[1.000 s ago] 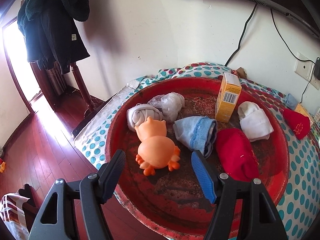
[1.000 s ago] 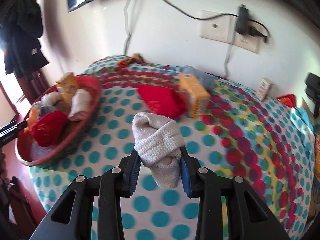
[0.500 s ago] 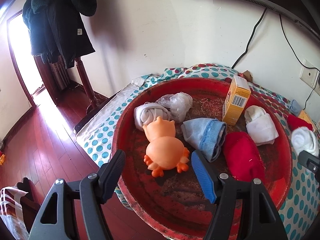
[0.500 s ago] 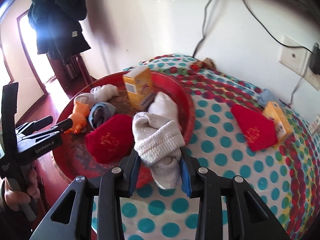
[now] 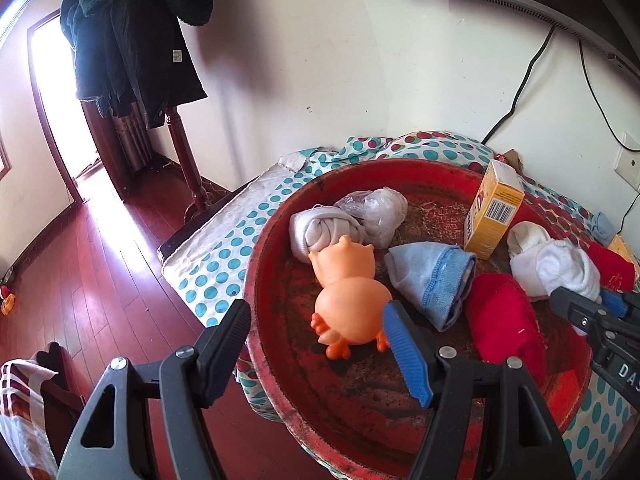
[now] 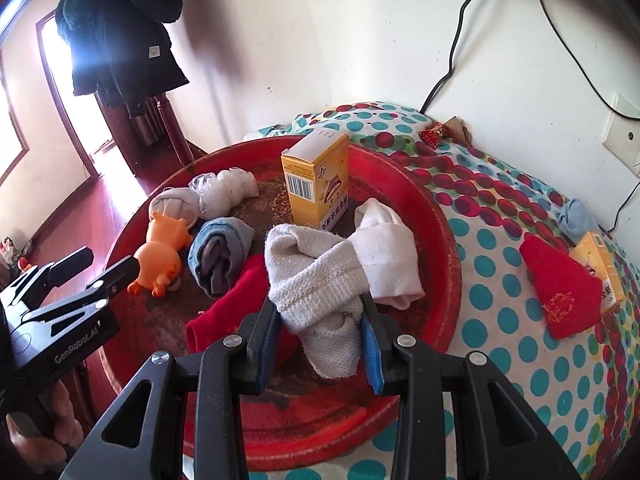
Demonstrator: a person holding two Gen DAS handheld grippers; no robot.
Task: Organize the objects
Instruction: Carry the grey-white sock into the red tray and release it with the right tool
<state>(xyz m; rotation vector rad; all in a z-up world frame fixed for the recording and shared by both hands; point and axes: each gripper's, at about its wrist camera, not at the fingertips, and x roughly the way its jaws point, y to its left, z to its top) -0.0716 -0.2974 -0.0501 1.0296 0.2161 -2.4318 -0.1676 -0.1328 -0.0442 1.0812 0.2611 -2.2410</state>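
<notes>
My right gripper (image 6: pixel 318 340) is shut on a rolled white sock (image 6: pixel 316 276) and holds it above the near right part of the red basin (image 6: pixel 448 240). From the left wrist view that gripper (image 5: pixel 592 308) and its sock (image 5: pixel 560 268) come in at the right edge. Inside the basin lie an orange toy duck (image 5: pixel 348 296), a blue sock (image 5: pixel 432 276), a red sock (image 5: pixel 500 320), another white sock (image 6: pixel 384 248), a grey sock (image 5: pixel 320 228), a plastic bundle (image 5: pixel 376 208) and a yellow box (image 5: pixel 492 212). My left gripper (image 5: pixel 316 344) stands open at the basin's near left rim, just short of the duck.
On the dotted bedspread (image 6: pixel 500 340) right of the basin lie a red sock (image 6: pixel 560 292), a second yellow box (image 6: pixel 600 264) and a light blue sock (image 6: pixel 576 220). A coat stand with dark coats (image 5: pixel 136 40) rises at the left over the wooden floor (image 5: pixel 80 280). Cables hang down the wall.
My right gripper carried the white sock leftward from over the bedspread to over the basin. The left gripper stayed open at the basin's rim and hardly shifted.
</notes>
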